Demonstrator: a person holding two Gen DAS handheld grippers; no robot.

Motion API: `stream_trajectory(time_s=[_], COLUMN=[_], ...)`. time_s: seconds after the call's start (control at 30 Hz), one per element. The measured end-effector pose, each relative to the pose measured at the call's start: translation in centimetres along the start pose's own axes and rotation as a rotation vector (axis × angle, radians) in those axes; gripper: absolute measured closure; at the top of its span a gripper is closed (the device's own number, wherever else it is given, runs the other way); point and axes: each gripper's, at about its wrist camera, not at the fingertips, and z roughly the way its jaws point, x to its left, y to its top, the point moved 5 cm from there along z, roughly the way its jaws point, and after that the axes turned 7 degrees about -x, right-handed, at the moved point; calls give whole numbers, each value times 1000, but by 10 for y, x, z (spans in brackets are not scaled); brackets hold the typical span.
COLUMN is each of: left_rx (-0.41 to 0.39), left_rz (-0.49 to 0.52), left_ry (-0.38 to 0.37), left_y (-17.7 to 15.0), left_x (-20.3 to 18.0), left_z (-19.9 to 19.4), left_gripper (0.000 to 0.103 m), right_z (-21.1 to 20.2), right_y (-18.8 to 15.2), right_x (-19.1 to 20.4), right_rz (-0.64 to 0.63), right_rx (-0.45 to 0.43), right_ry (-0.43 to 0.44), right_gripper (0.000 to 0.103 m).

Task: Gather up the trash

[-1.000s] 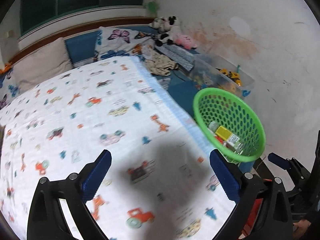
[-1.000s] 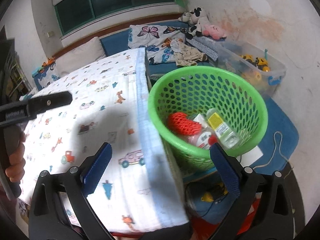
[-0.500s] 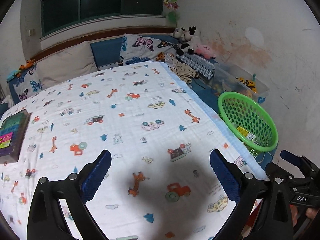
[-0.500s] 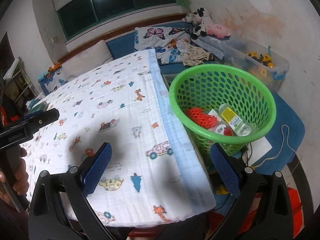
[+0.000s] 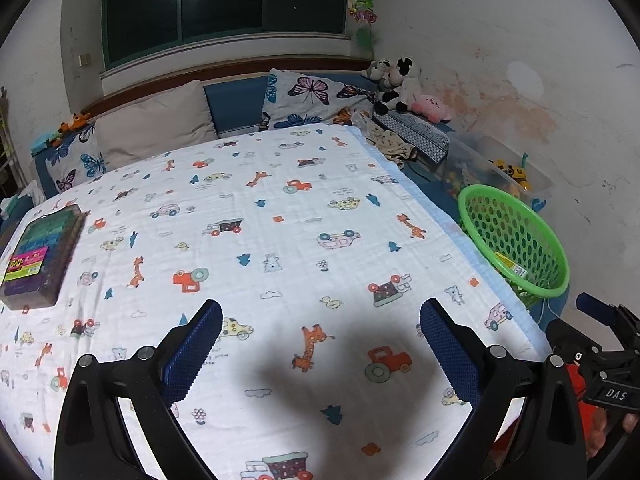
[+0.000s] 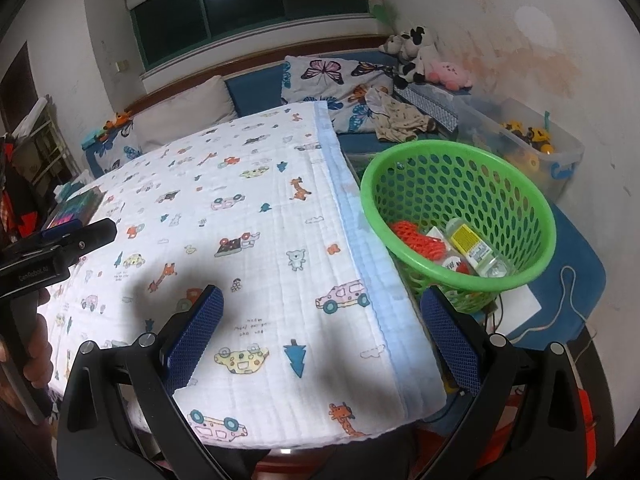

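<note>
Left wrist view: the box [image 5: 40, 256] lies far left of the empty, spread left tongs [image 5: 320, 354]; right tongs [image 6: 320, 336], also spread, sit farther.

Light: your ceiling lamp, mirrored in the window [image 5: 224, 4], lights the room evenly.
Shadow: a soft dark patch on your blanket [image 5: 316, 376].
Edges: heavy fisheye bend, black corners.
Focus: sharp.
</note>
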Motion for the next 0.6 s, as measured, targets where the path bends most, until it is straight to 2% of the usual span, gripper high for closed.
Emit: stream_trajectory(time_s=[0.6], left_rx=[-19], left_rz=[1], left_ry=[36], left_y=[0], left_x=[12], left_z=[-10], left_gripper=[7], right_z=[-3], right_y=[4], right_x=[13], right_rz=[-28], right_rx=[-12], right_ry=[14], right_gripper=[5])
